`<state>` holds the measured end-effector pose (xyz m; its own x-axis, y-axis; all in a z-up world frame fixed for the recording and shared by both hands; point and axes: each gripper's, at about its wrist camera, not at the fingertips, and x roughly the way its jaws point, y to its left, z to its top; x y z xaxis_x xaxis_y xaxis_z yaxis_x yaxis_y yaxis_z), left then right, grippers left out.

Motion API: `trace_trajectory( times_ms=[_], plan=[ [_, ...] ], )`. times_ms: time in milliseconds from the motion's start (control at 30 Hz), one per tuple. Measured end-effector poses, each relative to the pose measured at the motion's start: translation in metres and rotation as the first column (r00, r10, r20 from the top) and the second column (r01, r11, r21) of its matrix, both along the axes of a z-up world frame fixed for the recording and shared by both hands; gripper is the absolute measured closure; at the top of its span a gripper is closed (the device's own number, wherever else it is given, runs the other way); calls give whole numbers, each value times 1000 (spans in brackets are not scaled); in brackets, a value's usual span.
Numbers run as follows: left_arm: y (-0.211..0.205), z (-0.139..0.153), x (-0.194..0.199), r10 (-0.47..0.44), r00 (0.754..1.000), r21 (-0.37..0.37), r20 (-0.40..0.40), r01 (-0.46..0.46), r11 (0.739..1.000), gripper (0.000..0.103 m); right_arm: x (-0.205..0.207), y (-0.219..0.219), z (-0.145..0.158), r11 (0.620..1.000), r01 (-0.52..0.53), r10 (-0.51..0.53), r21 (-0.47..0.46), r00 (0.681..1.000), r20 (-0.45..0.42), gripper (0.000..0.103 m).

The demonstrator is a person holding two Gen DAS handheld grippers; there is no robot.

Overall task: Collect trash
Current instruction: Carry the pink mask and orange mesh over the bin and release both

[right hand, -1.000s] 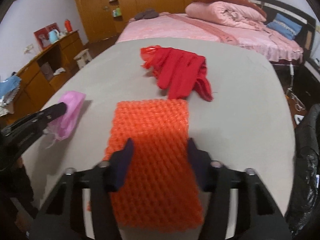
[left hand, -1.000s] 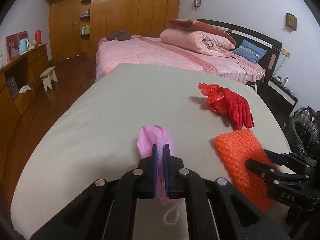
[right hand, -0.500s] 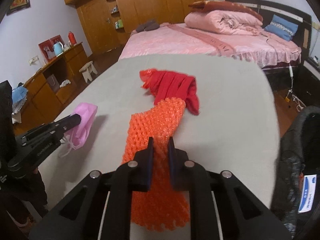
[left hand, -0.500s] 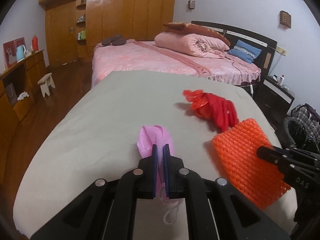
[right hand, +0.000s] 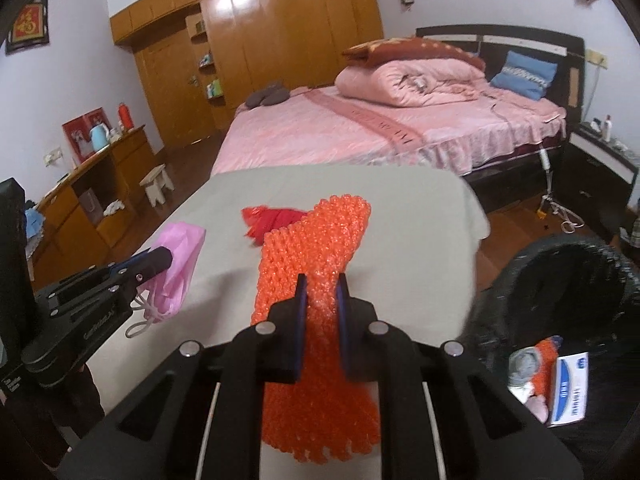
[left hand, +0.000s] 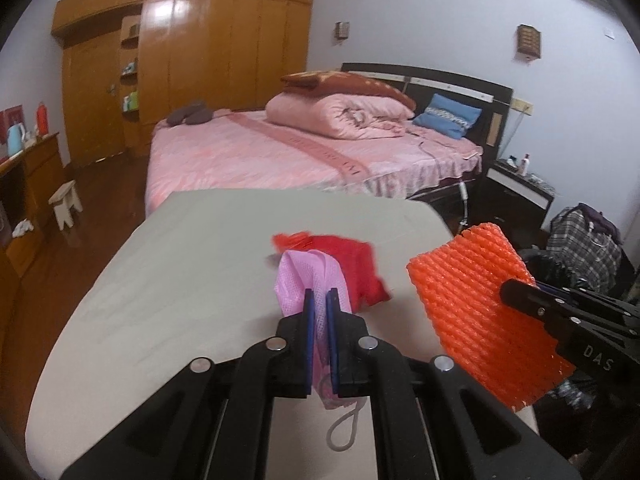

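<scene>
Pink and limp, the mask (left hand: 310, 280) hangs pinched between the pressed-together jaws of the left gripper (left hand: 321, 304) in the left wrist view, its ear loop (left hand: 346, 426) dangling below, clear of the table (left hand: 180, 280). It looks near weightless and floppy — a grip through the middle of the fabric should hold it, though a loop could snag on an edge. To the right, the foam net (left hand: 476, 312) is held up off the table by the right gripper's black fingers (left hand: 520, 294). A red bag (left hand: 352, 264) lies on the table, past the mask, untouched.

From the right wrist, the right gripper (right hand: 322, 292) is closed on the net (right hand: 316, 264), squeezing its middle narrow while both ends flare; it is springy, light, and probably crush-tolerant. The left gripper (right hand: 160, 258) holds the mask (right hand: 180, 256) at the left, well apart from the net. At the lower right gapes a black bin bag (right hand: 560, 280), with a box (right hand: 570, 388) and other scraps already in it. The table's rounded right edge sits just beside the bag's rim — open air between, so I judge a short swing right would serve for dropping.
</scene>
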<state>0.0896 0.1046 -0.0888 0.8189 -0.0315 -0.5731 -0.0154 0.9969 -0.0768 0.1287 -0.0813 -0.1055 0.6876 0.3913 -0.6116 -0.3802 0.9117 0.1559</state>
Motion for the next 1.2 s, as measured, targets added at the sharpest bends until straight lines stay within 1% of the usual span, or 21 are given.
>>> trace_trajectory(
  times_ms=[333,533,833,1067,1200],
  plan=[
    [-59,19,10,-111,993,-15,45,112,994,97,-6,-58,20,991,130,-129,-20,990,54,90],
    [-96,26,16,-192,979,-25,61,194,981,97,-11,-96,23,977,212,-210,-22,975,67,90],
    [-155,31,22,-321,943,-31,87,324,945,97,-18,-163,21,935,352,-348,-38,934,83,90],
    [-202,29,32,-423,902,-24,88,426,904,97,-23,-210,13,896,440,-435,-59,896,85,90],
    [-229,24,40,-473,878,-31,75,476,879,97,-27,-232,7,875,479,-474,-71,877,78,90]
  ],
)
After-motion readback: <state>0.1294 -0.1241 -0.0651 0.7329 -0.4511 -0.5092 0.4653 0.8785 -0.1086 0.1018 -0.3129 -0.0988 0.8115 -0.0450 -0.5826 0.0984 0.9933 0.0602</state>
